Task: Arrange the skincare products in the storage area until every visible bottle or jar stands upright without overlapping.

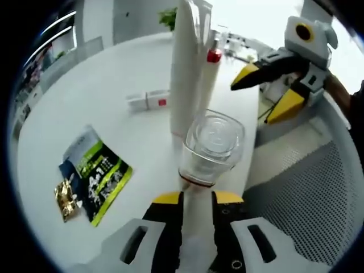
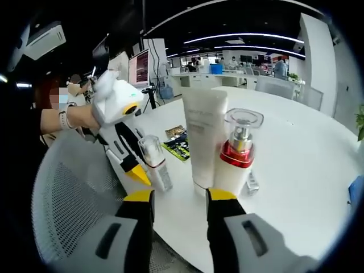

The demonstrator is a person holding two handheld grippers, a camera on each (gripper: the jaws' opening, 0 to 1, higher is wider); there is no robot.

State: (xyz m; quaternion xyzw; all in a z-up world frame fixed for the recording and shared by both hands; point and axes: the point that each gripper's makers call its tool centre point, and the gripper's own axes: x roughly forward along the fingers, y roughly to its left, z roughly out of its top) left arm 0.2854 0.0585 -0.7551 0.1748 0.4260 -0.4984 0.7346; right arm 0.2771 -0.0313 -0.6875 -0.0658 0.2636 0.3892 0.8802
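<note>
1. Between the left gripper [image 1: 196, 199] fingers sits a small bottle with a clear cap [image 1: 209, 149], gripped tight and standing on the white counter [image 1: 114, 114].
2. Just behind stand a tall white tube [image 1: 185, 68] and a red-collared pump bottle [image 2: 236, 159].
3. Right gripper [image 2: 179, 196] fingers are spread apart, holding nothing.
4. A snack packet [image 1: 94, 176] lies nearby.

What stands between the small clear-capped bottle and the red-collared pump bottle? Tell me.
The tall white tube stands upright between the small bottle and the pump bottle, seen in the right gripper view.

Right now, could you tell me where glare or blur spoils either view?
In the left gripper view, window glare at the top washes out the white tube, and the clear-capped bottle in the left claw looks soft. In the right gripper view, lighting is even and the red-collared pump bottle is sharp; fisheye bends the table edge.
</note>
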